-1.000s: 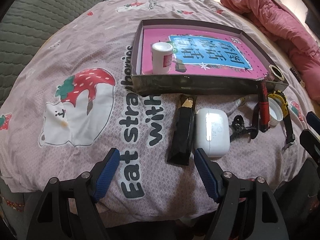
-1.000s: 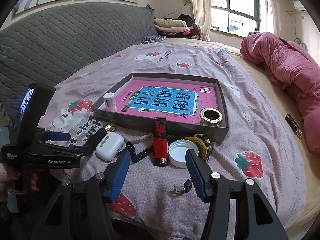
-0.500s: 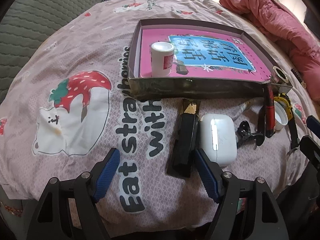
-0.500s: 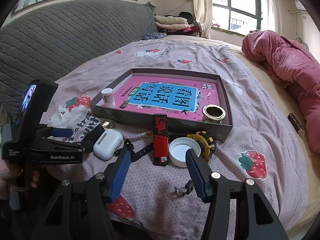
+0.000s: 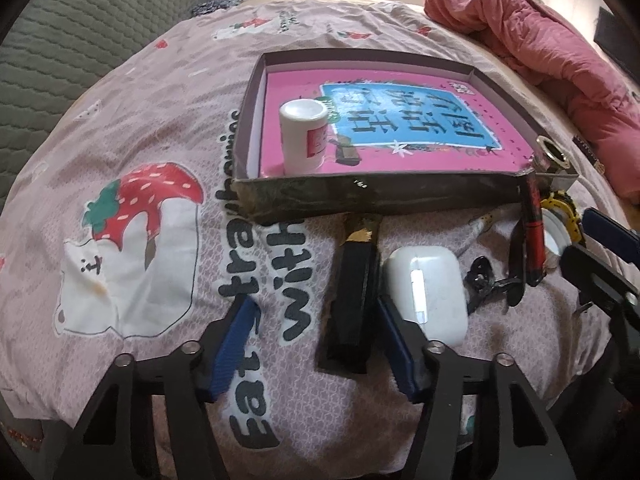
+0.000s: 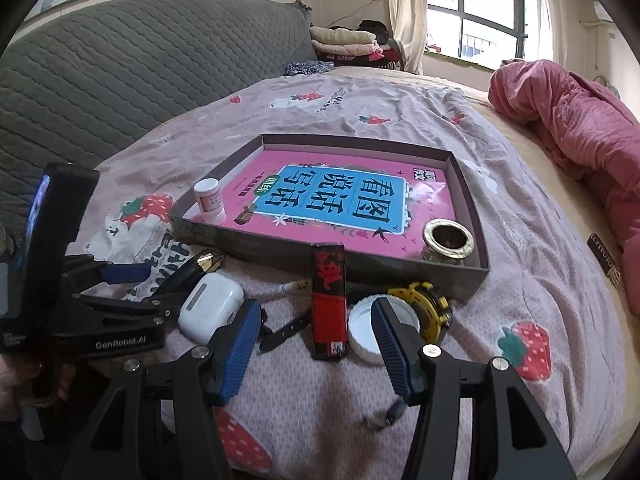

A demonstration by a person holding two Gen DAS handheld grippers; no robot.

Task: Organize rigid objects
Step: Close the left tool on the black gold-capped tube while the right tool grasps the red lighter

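A shallow grey box [image 5: 372, 192] [image 6: 476, 200] lined with a pink book lies on the bed. It holds a white bottle [image 5: 303, 136] [image 6: 209, 200] and a brass ring [image 6: 448, 242]. In front of it lie a black bar with a gold end [image 5: 354, 292], a white earbud case [image 5: 426, 292] [image 6: 210, 306], a black strap [image 6: 286, 330], a red-black lighter [image 6: 328, 304], a white cap [image 6: 362, 332] and a yellow tape measure [image 6: 430, 308]. My left gripper [image 5: 316, 336] is open with the black bar between its fingers. My right gripper [image 6: 314, 344] is open around the lighter's near end.
A pink quilt [image 6: 580, 128] lies at the right. A grey quilted headboard [image 6: 120, 72] stands at the left. A small metal clip [image 6: 384, 416] lies near the bed's front edge. A dark label [image 6: 604, 256] lies right of the box.
Both grippers have moved forward and lower toward the row of objects. The left fingers now flank the black bar. The right fingers now flank the lighter's near end.
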